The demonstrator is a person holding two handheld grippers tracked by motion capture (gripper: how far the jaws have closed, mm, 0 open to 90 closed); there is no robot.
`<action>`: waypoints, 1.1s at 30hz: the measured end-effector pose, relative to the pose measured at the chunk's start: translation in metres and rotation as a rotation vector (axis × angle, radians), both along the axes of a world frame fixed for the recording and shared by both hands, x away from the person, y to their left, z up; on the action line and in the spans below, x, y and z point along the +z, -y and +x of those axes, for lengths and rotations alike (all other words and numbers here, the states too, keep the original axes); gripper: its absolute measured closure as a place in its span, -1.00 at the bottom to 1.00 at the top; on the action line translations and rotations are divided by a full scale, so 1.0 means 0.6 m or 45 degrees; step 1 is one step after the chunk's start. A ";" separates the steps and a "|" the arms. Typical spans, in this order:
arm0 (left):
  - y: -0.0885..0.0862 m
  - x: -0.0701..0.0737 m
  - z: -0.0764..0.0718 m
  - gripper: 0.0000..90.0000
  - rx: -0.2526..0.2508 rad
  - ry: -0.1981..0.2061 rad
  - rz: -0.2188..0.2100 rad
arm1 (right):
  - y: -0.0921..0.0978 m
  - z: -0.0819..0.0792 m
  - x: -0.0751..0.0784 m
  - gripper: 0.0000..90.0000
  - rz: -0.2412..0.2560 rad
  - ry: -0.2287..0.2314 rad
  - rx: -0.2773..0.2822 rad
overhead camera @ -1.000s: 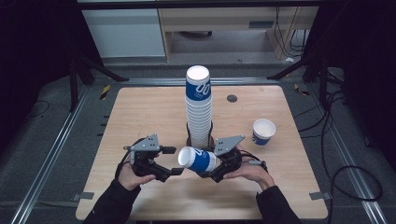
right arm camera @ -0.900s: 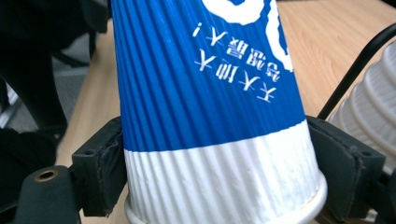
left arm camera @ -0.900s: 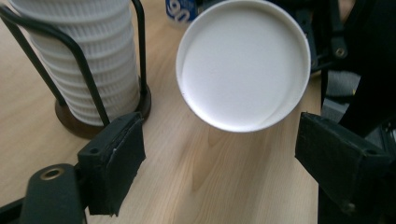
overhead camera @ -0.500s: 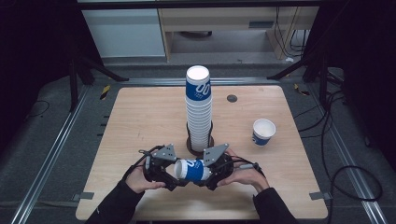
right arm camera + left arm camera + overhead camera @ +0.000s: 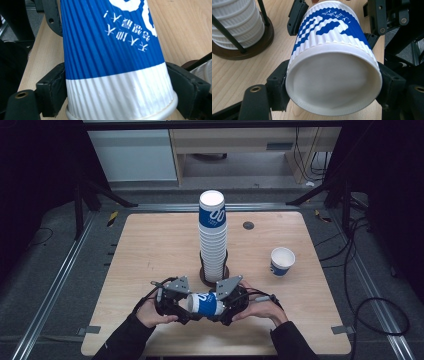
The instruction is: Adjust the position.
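Both tongs point(image 5: 186, 304) point(image 5: 225, 306) clamping sideways paper cup point(image 5: 204, 304), cup stack point(image 5: 213, 235) in holder point(image 5: 214, 275)

High view overhead facing forward, gripper views close, all sharing cup point(image 5: 205, 303)

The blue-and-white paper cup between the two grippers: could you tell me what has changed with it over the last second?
The left gripper moved in from the left and closed on the base end of the paper cup, which the right gripper already held by its rim end. The cup stack and the upright cup stayed put.
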State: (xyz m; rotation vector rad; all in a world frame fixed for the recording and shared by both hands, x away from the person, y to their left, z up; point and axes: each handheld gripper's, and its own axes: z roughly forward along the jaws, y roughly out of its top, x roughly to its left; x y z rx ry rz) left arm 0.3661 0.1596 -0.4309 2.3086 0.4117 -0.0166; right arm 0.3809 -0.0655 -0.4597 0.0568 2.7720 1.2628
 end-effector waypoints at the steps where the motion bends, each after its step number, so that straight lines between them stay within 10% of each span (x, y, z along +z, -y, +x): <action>1: -0.002 0.001 0.001 -0.41 0.004 0.002 -0.003 | 0.001 0.001 0.002 -0.78 0.009 -0.002 -0.004; 17: -0.051 0.023 0.014 -0.41 0.119 0.052 -0.225 | 0.071 0.020 0.048 -0.87 0.308 -0.064 -0.159; 33: -0.032 0.029 0.000 -0.41 0.046 0.049 -0.333 | 0.073 0.020 0.040 -0.87 0.430 -0.183 -0.078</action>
